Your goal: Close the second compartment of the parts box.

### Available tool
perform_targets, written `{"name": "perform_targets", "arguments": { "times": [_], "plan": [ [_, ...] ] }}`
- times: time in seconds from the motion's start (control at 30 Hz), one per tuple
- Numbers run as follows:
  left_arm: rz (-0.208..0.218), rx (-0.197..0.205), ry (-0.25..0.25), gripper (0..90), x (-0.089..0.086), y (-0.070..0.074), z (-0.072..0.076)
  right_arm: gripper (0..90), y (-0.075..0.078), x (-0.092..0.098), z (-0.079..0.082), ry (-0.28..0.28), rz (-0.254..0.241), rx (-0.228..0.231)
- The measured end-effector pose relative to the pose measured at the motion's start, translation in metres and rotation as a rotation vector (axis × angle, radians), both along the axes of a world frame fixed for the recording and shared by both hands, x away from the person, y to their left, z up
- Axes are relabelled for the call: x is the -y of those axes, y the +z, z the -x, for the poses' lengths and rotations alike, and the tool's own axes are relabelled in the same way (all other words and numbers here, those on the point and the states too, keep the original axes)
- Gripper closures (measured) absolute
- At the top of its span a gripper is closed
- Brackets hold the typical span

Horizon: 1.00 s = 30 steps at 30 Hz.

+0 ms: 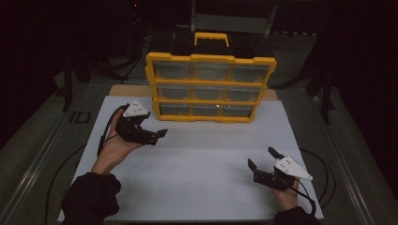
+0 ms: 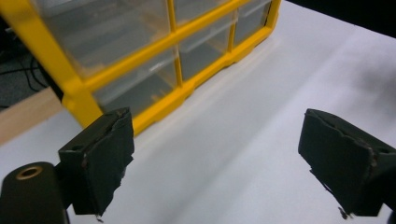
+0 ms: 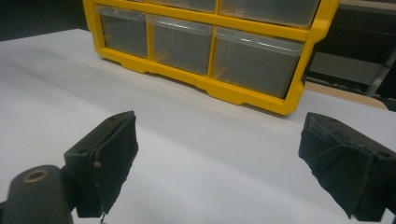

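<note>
Standing upright at the top centre of the high view, the yellow drawer cabinet turns its clear drawer fronts toward the person, likely so the tools can reach them head-on across the white bench. Left tool, left of centre, is spread wide and empty, its tips aimed right, just below the cabinet's lower-left corner. Right tool, lower right, also gapes empty, well apart from the cabinet.
</note>
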<state>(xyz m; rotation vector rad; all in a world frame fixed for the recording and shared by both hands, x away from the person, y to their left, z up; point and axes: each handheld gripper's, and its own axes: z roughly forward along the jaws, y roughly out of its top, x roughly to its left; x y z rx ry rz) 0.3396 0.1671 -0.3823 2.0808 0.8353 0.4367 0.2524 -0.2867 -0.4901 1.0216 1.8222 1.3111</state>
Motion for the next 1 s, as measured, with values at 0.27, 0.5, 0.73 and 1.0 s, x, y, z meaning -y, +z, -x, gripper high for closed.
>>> {"name": "perform_targets", "arguments": {
  "times": [0.27,0.5,0.73,1.0],
  "plan": [
    [-0.029,0.019,-0.001,3.8,-0.018,-0.032,0.027,11.4,0.0,-0.001,0.0,0.0,-0.002,0.0],
    [0.043,0.035,0.031,1.0,-0.03,-0.058,0.048,11.4,-0.001,-0.002,0.0,0.003,0.001,-0.004],
    [0.08,0.076,0.06,0.8,-0.035,-0.08,0.065,11.4,-0.001,-0.003,0.0,0.005,0.001,-0.004],
    [0.131,0.114,0.107,0.6,-0.048,-0.092,0.078,11.4,-0.001,-0.005,0.001,0.013,0.003,-0.003]
  ]
}}
